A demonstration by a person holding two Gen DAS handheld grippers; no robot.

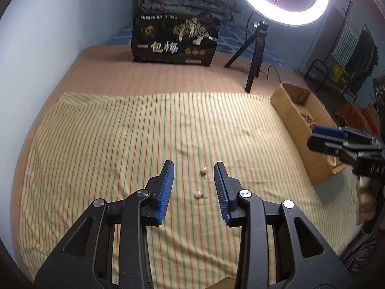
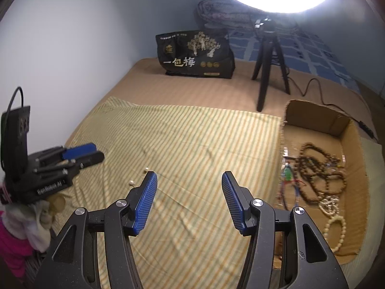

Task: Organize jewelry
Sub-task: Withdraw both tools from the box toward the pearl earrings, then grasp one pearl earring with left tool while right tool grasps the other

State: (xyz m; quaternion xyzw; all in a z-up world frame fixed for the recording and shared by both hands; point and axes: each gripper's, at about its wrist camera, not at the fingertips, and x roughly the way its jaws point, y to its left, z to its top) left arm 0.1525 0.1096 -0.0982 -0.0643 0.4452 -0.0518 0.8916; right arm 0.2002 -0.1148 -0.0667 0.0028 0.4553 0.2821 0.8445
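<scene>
From the left wrist view, our left tool (image 1: 194,167) stands with its jaws parted and nothing between the pads, pointing down at the striped cloth (image 1: 120,144) spread on the bed. Two small pearl-like pieces lie on that cloth: the far pearl (image 1: 204,170) sits between the fingertips as seen from here, the near pearl (image 1: 198,194) lower in the gap. We judge them light, hard, smooth and apt to roll or squirt out of ribbed pads; the soft cloth may bunch under them. We would close slowly across the widest part of one piece, pads low to the cloth.

From the right wrist view, our right tool (image 2: 189,177) is open wide and empty, over bare cloth. To its right the cardboard box (image 2: 320,120) holds a brown bead strand (image 2: 312,168) in tangled loops and a pale bead strand (image 2: 334,224) near the front. These look limp and will drape and snag; we would pinch one loop, not a single bead.
</scene>
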